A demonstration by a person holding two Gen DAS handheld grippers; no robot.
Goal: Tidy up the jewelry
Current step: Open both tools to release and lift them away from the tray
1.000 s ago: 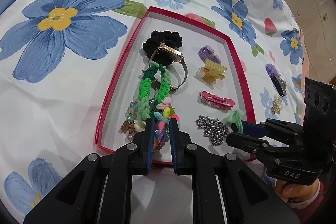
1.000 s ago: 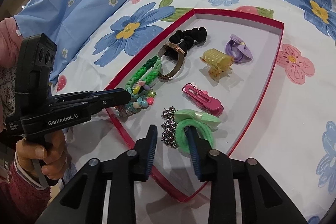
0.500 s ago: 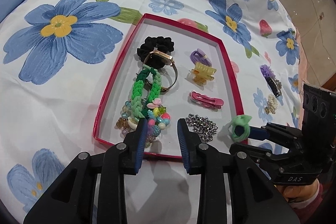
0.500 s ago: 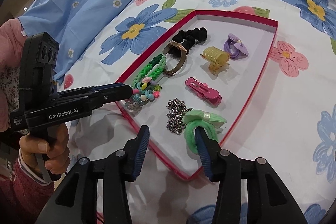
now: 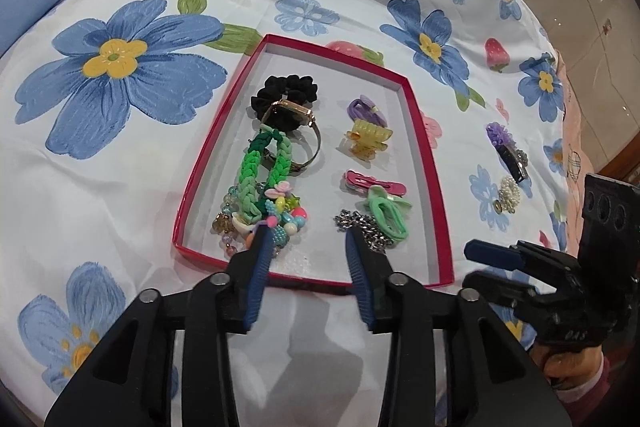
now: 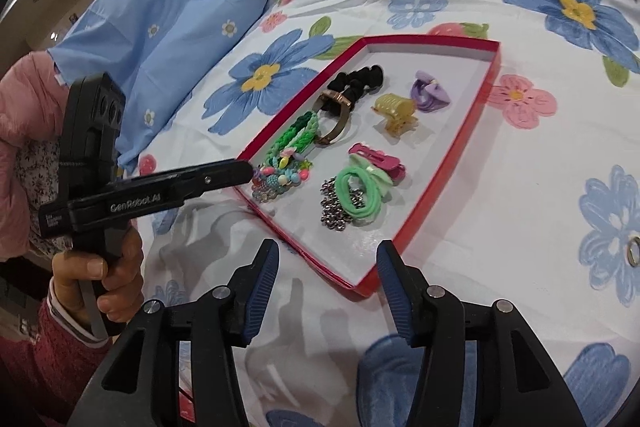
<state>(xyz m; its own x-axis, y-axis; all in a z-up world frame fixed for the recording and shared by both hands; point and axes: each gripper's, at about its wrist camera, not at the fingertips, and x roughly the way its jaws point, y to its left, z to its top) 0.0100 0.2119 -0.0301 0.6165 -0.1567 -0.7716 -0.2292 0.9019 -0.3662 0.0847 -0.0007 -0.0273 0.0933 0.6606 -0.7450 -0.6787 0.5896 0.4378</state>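
A red-rimmed tray (image 5: 425, 163) (image 6: 452, 147) lies on the flowered bedsheet. It holds a black scrunchie (image 5: 286, 91), a watch (image 5: 298, 115), a green braided bracelet (image 5: 260, 171), beaded bracelets (image 5: 280, 223), a purple bow (image 5: 366, 109), a yellow claw clip (image 5: 366, 143), a pink clip (image 5: 372, 183), a silver chain (image 5: 360, 227) and a green hair tie (image 5: 386, 213) (image 6: 358, 193) lying on the chain. My left gripper (image 5: 308, 239) is open and empty above the tray's near edge. My right gripper (image 6: 326, 255) is open and empty, just outside the tray's near corner.
Loose pieces lie on the sheet right of the tray: a purple-topped black clip (image 5: 506, 149) and a pearl piece (image 5: 508, 195). A small ring (image 6: 632, 251) lies on the sheet at the right. A blue pillow (image 6: 160, 11) sits at the back left.
My right gripper let go of the green hair tie onto the chain, opened wider and drew back. My left gripper opened wider and pulled back from the beaded bracelets.
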